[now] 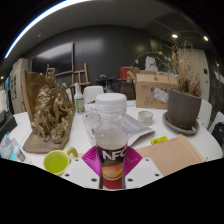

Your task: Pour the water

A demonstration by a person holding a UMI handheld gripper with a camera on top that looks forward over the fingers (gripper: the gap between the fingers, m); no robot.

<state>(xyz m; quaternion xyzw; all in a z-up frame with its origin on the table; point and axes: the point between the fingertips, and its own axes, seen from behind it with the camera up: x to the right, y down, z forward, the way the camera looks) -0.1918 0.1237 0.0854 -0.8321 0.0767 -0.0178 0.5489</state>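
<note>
A clear plastic bottle [111,135] with a white cap and a red "NFC" label stands upright between my gripper's [112,160] fingers. Both magenta pads [92,157] press against its sides, so the gripper is shut on it. The bottle's base is hidden low between the fingers; I cannot tell whether it rests on the white table [80,140]. A yellow-green cup [56,161] sits just left of the fingers. A clear glass [91,120] stands behind the bottle, slightly left.
A golden-brown sculpture [50,115] stands at the left. A dark pot with dry branches [183,108] stands at the right, a tan board [172,154] near the right finger, a tape roll [146,117] and cardboard box [155,90] beyond.
</note>
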